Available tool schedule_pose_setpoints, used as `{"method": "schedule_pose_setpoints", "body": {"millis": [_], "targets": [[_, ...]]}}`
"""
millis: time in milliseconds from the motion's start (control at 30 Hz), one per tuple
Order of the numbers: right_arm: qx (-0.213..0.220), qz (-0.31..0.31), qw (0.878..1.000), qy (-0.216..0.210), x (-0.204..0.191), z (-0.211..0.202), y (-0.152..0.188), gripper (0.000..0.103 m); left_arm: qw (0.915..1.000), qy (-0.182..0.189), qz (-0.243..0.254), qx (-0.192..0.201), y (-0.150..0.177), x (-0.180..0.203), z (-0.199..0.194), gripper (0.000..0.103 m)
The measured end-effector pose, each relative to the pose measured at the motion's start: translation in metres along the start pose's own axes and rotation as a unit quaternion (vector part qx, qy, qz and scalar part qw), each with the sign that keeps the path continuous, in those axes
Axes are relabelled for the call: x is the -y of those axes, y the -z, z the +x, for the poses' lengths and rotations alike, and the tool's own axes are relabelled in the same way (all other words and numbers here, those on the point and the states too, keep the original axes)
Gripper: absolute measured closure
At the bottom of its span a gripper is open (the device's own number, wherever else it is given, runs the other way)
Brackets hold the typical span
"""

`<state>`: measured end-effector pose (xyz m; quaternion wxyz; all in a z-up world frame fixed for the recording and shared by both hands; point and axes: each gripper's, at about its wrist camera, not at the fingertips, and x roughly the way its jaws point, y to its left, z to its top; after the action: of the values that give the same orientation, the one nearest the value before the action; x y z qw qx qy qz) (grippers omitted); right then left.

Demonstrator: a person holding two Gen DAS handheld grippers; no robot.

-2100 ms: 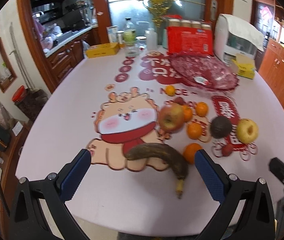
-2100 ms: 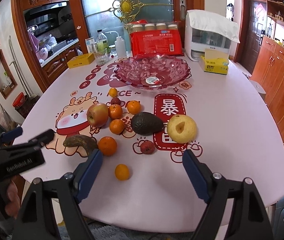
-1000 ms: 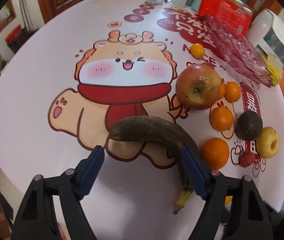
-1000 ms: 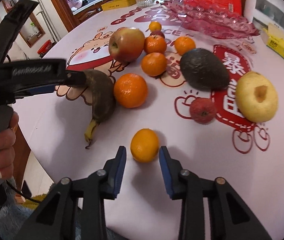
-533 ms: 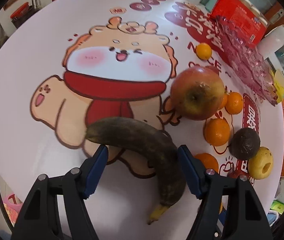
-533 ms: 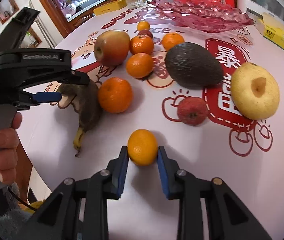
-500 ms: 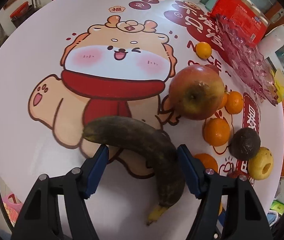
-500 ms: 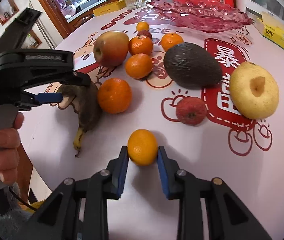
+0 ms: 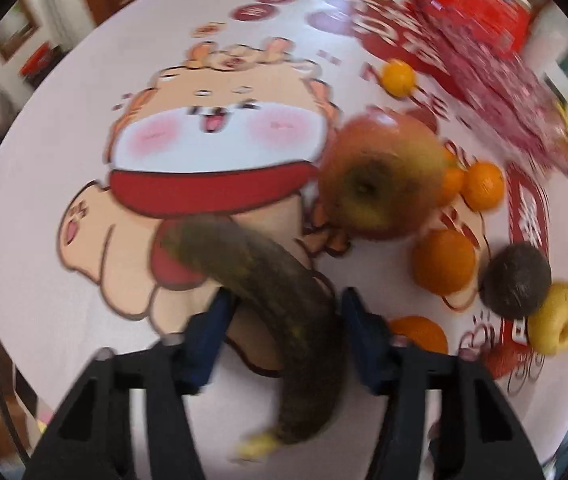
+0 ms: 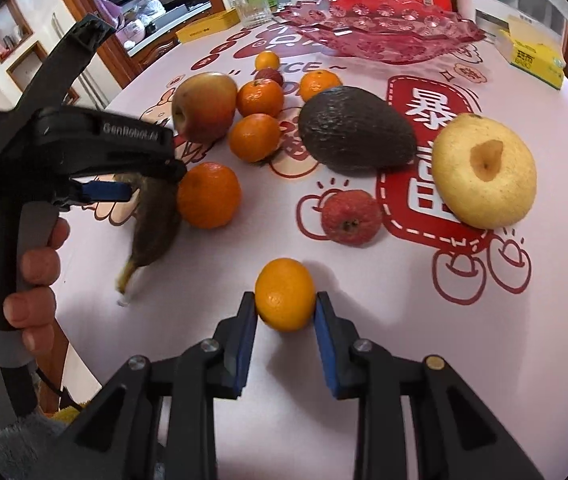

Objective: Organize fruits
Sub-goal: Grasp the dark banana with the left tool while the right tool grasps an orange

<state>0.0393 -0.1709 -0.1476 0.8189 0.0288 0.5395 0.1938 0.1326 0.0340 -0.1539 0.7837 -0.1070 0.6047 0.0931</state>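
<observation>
Gripping a small orange [image 10: 285,295] near the table's [image 10: 484,360] front edge, the right gripper [image 10: 285,330] pinches it firmly. Left gripper [image 9: 284,332] is pressed around the blackened banana [image 9: 268,280] by the left edge.

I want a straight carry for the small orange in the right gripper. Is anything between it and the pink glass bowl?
Yes. The lychee and avocado lie between the small orange and the pink glass bowl; lift over them.
</observation>
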Motion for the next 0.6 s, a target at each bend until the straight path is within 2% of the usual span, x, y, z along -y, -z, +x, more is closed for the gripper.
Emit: {"method": "schedule_pose_setpoints", "body": {"millis": [67,233,400,600], "targets": [[-0.001,0.007,1.000,-0.001,0.004,0.000,0.000,0.074,0.9996,-0.007,0.027,-0.002,0.000,0.009,0.002,0.058],[0.003,0.019,1.000,-0.004,0.011,-0.002,0.001,0.074,0.9984,-0.012,0.055,0.004,0.004,0.018,0.002,0.059],[0.009,0.018,1.000,-0.006,0.013,-0.005,0.001,0.074,0.9951,-0.004,0.098,0.012,0.031,0.024,-0.007,0.069],[0.021,0.017,1.000,-0.007,0.012,-0.012,0.001,0.074,0.9943,0.050,0.089,0.031,0.047,0.003,-0.014,0.071]]}}
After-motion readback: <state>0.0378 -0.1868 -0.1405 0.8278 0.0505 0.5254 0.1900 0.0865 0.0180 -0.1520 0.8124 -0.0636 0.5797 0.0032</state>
